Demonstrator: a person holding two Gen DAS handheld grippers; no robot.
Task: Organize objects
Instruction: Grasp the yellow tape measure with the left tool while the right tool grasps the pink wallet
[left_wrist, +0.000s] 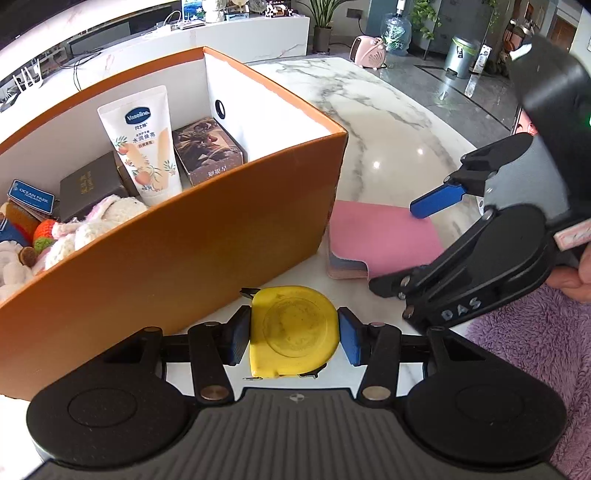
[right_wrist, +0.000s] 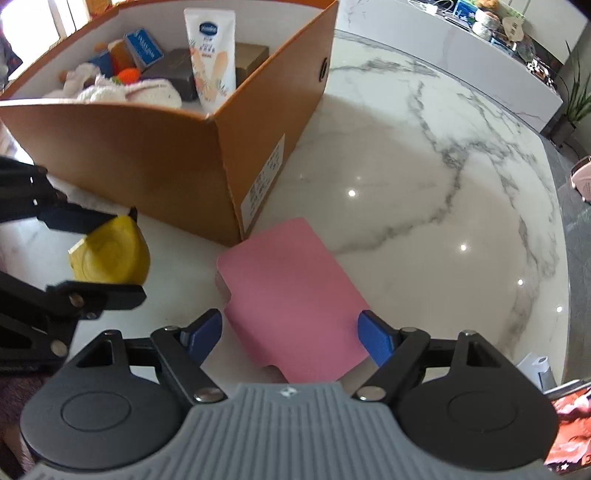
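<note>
My left gripper (left_wrist: 294, 338) is shut on a yellow tape measure (left_wrist: 293, 328), held close in front of the orange box (left_wrist: 184, 240); the tape measure also shows in the right wrist view (right_wrist: 110, 254). A pink card holder (right_wrist: 291, 299) lies flat on the marble table by the box's corner; it also shows in the left wrist view (left_wrist: 384, 236). My right gripper (right_wrist: 291, 332) is open, its blue fingers on either side of the holder's near end. The box holds a Vaseline tube (left_wrist: 142, 144), small dark boxes (left_wrist: 208, 149), a blue card and plush toys (left_wrist: 92, 225).
The white marble table (right_wrist: 424, 184) stretches to the right of the box. A purple fluffy fabric (left_wrist: 535, 350) lies at the near right. A white counter with clutter, plants, a pink heater and a water bottle stand beyond the table.
</note>
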